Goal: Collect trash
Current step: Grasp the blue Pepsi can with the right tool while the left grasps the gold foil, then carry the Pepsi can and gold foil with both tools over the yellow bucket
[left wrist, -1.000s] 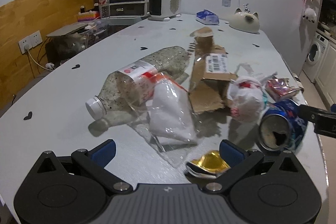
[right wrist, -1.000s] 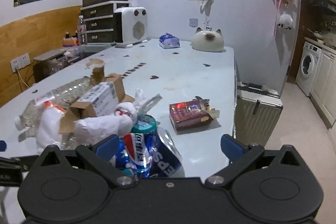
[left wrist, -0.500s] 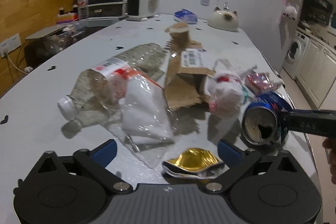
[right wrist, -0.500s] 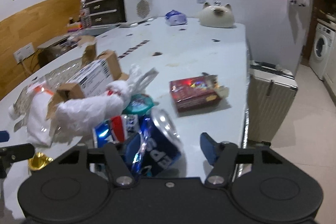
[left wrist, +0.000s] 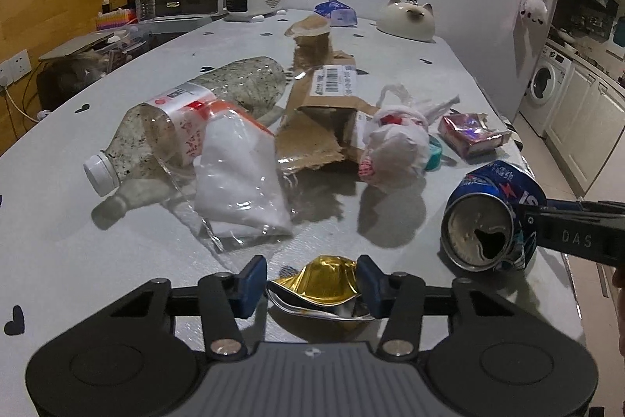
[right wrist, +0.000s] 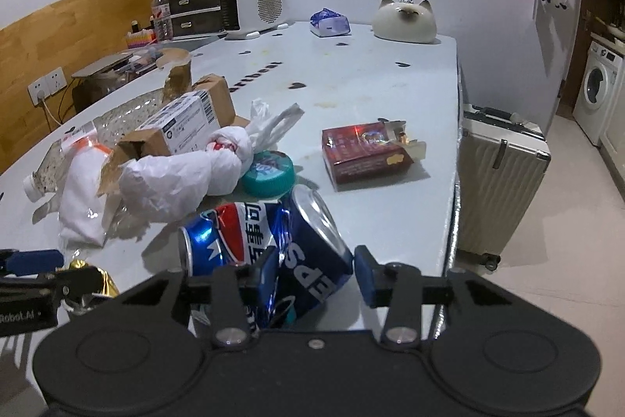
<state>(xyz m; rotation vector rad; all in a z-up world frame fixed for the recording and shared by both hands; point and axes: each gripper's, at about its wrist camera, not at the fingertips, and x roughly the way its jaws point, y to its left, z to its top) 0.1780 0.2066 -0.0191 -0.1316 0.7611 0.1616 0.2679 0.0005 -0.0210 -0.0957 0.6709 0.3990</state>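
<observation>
My left jaws (left wrist: 312, 280) are closing around the crumpled gold foil wrapper (left wrist: 318, 286); my right jaws (right wrist: 314, 274) are closing on the crushed blue soda can (right wrist: 273, 253) near the pale surface (right wrist: 390, 221) edge.

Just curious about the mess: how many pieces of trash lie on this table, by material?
Plastic: 4, the bottle, clear bag, white bag, teal lid
Metal: 2, the blue can, gold foil
Cardboard: 2, the torn box, red carton
Total: 8
</observation>
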